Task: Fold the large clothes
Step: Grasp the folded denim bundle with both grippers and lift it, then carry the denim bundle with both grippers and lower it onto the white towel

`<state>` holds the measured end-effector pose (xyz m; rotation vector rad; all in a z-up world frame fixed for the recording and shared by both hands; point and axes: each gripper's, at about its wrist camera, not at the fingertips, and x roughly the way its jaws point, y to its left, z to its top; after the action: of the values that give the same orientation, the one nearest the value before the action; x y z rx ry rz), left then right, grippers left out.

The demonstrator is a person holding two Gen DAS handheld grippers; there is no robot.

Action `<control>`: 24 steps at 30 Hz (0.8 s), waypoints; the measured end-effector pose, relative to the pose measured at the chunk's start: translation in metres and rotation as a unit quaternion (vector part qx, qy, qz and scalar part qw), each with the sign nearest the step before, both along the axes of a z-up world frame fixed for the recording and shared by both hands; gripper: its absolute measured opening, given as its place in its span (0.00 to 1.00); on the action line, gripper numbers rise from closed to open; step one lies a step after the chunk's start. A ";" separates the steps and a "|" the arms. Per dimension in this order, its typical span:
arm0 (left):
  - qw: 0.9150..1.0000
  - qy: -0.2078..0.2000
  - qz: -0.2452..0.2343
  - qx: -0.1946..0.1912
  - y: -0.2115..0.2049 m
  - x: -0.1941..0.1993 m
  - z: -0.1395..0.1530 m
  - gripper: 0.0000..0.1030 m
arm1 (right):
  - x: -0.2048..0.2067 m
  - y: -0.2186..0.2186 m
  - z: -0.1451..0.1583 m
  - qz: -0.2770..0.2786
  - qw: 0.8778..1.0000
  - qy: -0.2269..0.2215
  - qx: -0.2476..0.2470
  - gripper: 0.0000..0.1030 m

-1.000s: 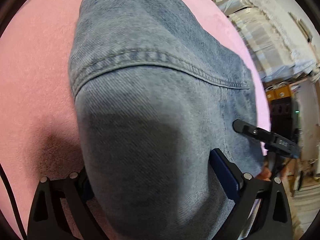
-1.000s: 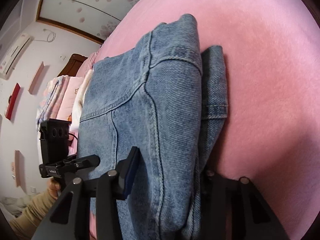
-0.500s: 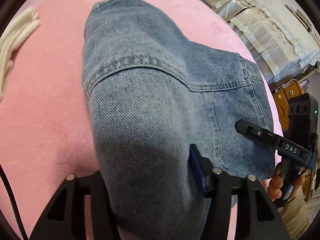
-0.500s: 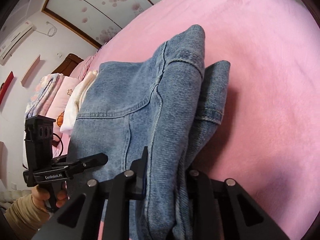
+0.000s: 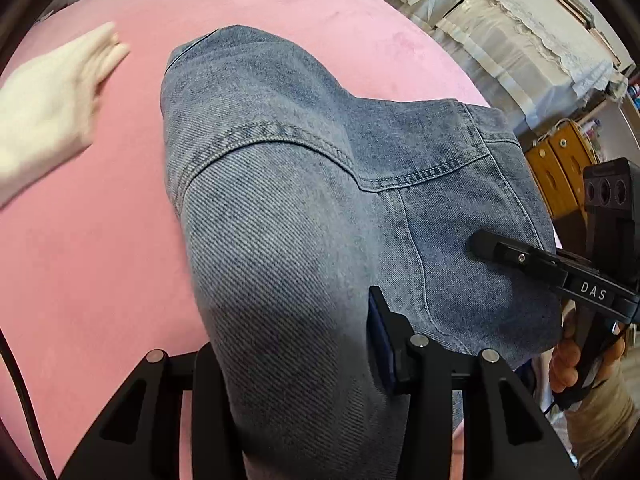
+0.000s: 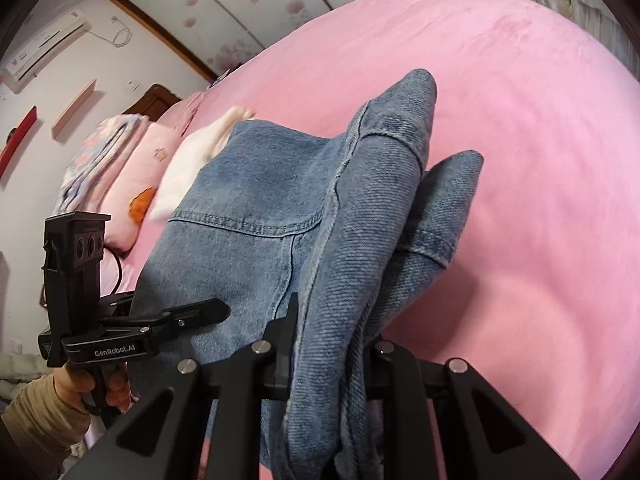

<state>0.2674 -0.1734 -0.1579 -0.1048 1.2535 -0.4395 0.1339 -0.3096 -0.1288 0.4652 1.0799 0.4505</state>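
- The left gripper [image 5: 304, 360], jaws closing, pinched a thick denim garment [image 5: 320, 200] bunched between its pads above the pink bed [image 5: 100, 260].
- The right gripper [image 6: 332, 356] clamped another fold; heavy layers might have slipped out, ruining alignment.

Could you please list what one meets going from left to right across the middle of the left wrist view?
White garment → pink bedspread → jeans → right gripper → wooden cabinet.
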 end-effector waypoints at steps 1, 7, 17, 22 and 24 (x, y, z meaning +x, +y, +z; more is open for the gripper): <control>1.000 0.004 0.003 0.003 0.007 -0.008 0.005 0.40 | -0.007 0.011 0.002 0.006 1.000 0.005 0.008 0.17; 0.999 0.011 0.026 0.018 0.067 -0.021 0.030 0.40 | -0.011 0.081 0.022 0.048 0.998 0.008 0.033 0.17; 0.995 -0.038 0.052 0.070 0.172 0.059 0.106 0.40 | 0.078 0.218 0.089 0.093 0.993 -0.037 0.057 0.17; 0.989 -0.087 0.060 0.100 0.217 0.146 0.136 0.40 | 0.164 0.284 0.113 0.084 0.991 -0.077 0.069 0.17; 0.987 -0.100 0.067 0.102 0.233 0.182 0.140 0.40 | 0.192 0.298 0.114 0.073 0.991 -0.082 0.082 0.17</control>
<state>0.4493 0.0592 -0.0177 0.0292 1.0798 -0.1973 0.3254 -0.0111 -0.0149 0.4855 0.9248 0.6991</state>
